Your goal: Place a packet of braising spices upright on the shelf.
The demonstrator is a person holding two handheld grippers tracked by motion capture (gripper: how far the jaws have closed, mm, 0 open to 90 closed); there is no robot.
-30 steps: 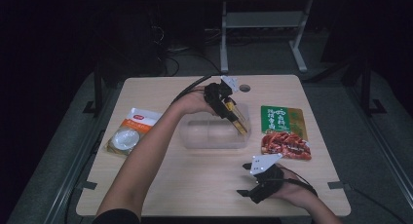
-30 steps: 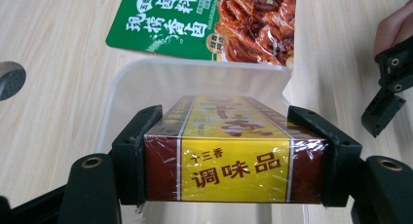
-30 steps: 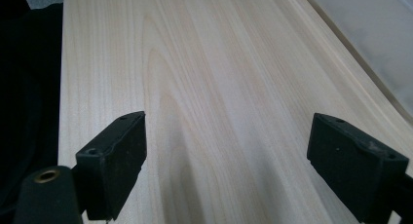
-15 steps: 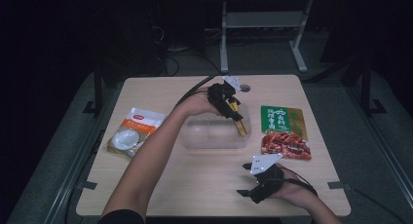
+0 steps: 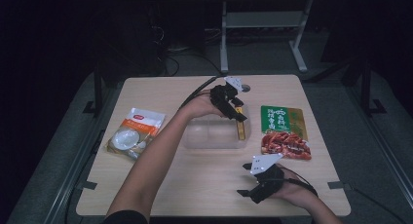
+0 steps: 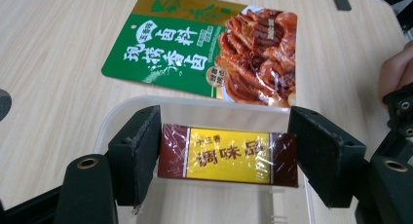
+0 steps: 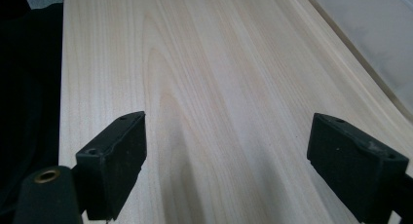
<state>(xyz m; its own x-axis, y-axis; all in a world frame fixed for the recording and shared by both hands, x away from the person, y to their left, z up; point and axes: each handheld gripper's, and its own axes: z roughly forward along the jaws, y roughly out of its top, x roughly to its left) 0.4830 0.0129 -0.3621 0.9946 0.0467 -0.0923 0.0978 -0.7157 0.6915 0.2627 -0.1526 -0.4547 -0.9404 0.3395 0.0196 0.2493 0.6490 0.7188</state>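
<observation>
A yellow and brown seasoning packet [image 6: 228, 157] stands on its long edge inside a clear plastic container [image 6: 122, 118], against its right wall in the high view [image 5: 240, 129]. My left gripper [image 6: 225, 151] hovers just above the container [image 5: 214, 136], its jaws open at either end of the packet, close to it but not pressing. From the high camera, the left gripper [image 5: 236, 112] reaches over the container's far right corner. My right gripper [image 5: 249, 195] rests near the table's front edge, open and empty [image 7: 226, 156].
A green and red food pouch [image 5: 284, 131] lies right of the container. An orange and white pouch [image 5: 135, 132] lies at the table's left. A small round hole [image 5: 245, 87] sits near the far edge. Bare wood stretches ahead of the right gripper.
The left gripper has drawn slightly up and back from the container, and the packet has settled lower, against the container's wall. The right gripper has not moved.
</observation>
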